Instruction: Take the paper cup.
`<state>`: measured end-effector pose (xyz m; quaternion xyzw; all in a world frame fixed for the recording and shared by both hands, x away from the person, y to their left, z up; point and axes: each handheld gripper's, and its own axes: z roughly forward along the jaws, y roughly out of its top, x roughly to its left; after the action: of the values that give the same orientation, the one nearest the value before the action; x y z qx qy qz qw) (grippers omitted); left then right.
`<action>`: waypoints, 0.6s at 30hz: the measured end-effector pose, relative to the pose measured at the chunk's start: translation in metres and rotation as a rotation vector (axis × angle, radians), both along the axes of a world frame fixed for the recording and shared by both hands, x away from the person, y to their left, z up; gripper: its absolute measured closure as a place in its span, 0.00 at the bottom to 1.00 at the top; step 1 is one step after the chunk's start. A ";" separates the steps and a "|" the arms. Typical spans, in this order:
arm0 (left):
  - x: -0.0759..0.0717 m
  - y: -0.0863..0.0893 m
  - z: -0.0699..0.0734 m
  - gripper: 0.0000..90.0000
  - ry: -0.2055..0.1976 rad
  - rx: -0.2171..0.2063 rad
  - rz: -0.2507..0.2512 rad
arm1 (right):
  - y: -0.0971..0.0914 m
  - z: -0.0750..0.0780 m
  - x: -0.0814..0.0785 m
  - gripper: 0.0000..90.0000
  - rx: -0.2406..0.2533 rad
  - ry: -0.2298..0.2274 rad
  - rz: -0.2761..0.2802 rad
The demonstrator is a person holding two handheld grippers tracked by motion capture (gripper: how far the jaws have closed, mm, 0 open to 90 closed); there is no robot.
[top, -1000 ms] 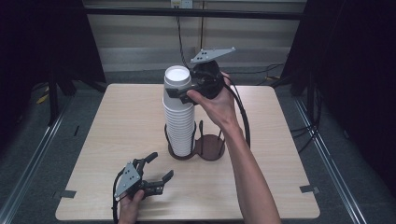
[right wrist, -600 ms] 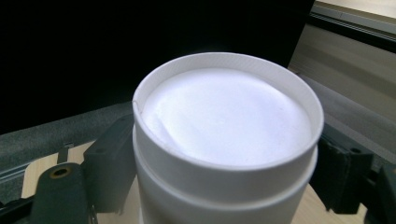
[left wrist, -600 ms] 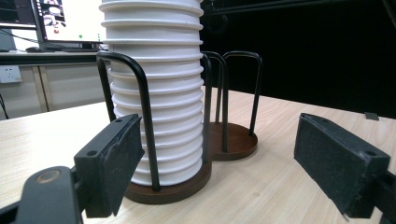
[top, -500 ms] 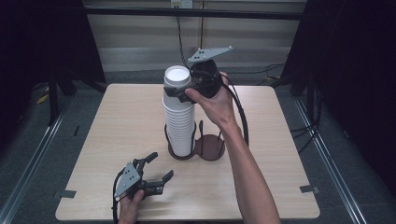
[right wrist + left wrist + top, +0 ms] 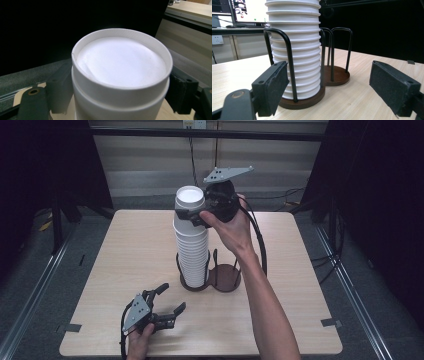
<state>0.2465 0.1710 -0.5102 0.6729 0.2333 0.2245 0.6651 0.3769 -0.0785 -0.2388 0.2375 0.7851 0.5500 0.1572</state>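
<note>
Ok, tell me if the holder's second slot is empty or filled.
Empty: the second slot shows its bare brown base between black wire loops; the cup stack stands in the other slot.

An upturned white paper cup was seen from close above, its flat base set inside a raised rim. A second rim was visible just below it, where the cup sat nested on another. The cup was flanked by the two black jaws of the right gripper, one at each side wall; the jaws had just been closing around it, and their pads appeared to be pressed against it. Behind, darkness was seen, with a pale wooden surface at the upper right.
</note>
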 end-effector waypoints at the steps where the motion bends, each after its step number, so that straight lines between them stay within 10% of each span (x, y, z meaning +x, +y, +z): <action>1: 0.000 0.000 0.000 0.17 0.000 -0.001 0.001 | -0.001 0.001 -0.001 0.23 0.012 -0.003 -0.001; 18: 0.000 0.000 0.000 0.17 0.000 -0.001 -0.001 | -0.016 0.013 -0.007 0.24 0.159 -0.044 0.003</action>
<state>0.2466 0.1709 -0.5102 0.6726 0.2334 0.2240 0.6655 0.3697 -0.0945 -0.2254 0.2358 0.7357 0.6160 0.1541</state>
